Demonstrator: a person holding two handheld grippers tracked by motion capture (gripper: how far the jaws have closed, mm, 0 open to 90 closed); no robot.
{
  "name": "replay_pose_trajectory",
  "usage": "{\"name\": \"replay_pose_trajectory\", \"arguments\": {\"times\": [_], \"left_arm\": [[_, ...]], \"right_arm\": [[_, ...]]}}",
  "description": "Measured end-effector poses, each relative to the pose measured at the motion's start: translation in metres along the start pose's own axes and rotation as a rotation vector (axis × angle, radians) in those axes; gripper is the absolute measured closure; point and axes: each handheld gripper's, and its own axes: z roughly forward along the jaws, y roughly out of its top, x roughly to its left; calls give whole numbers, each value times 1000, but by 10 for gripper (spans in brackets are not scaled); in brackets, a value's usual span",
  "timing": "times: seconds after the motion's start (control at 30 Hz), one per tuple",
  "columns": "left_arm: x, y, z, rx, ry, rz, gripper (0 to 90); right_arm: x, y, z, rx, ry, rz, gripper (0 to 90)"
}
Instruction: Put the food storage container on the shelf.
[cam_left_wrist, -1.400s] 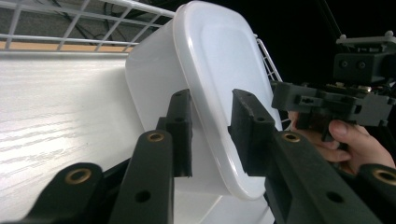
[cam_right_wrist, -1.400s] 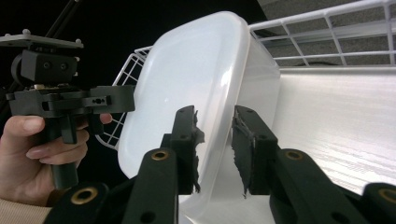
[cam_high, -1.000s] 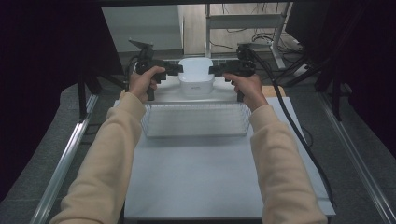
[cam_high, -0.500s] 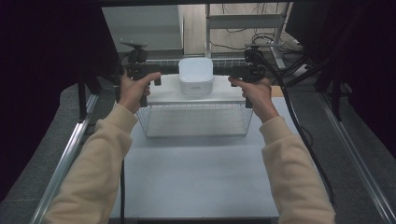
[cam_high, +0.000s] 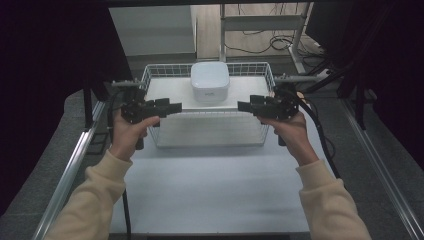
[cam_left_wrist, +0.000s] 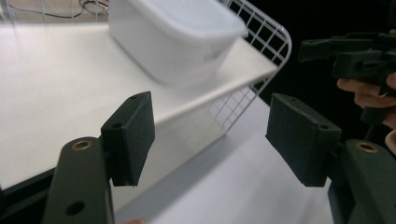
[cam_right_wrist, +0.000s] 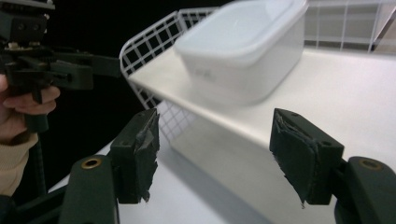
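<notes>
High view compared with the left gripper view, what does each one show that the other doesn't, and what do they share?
High view: both cream sleeves, the whole wire basket and cables on the floor behind. Left gripper view: the left gripper close up, its fingers having just been opening, wide apart with nothing between them. Shared: the white lidded container in the basket and the right gripper, its fingers also just opening, holding nothing.
</notes>
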Motion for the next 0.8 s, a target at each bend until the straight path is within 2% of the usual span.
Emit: {"name": "replay_pose_trajectory", "arguments": {"times": [0.17,0.27,0.33,0.37,0.4,0.53,0.6,0.63,0.7,0.77,0.8], "left_arm": [[-8,-32,-5,25,36,58,314],[-12,-51,-8,34,49,81,311],[-13,-62,-10,34,54,79,310],[-14,-73,-10,38,61,78,309],[-14,-73,-10,38,61,78,308],[-13,-104,-7,62,66,62,308],[-12,-117,-4,93,68,66,306],[-10,-125,-3,109,77,67,305],[-8,-136,-2,127,84,64,305],[-4,-147,-2,130,95,42,304],[-3,-151,-1,141,97,45,306]], "right_arm": [[9,-32,-10,12,7,-53,326],[14,-52,-15,13,21,-61,326],[17,-62,-16,13,15,-77,321],[20,-74,-16,17,2,-97,307],[20,-74,-16,17,2,-97,307],[24,-98,-18,31,-44,-132,277],[24,-111,-19,31,-48,-131,274],[23,-125,-20,43,-51,-121,274],[23,-130,-20,44,-50,-113,273],[21,-144,-19,65,-49,-104,273],[20,-155,-16,86,-57,-105,274]]}}
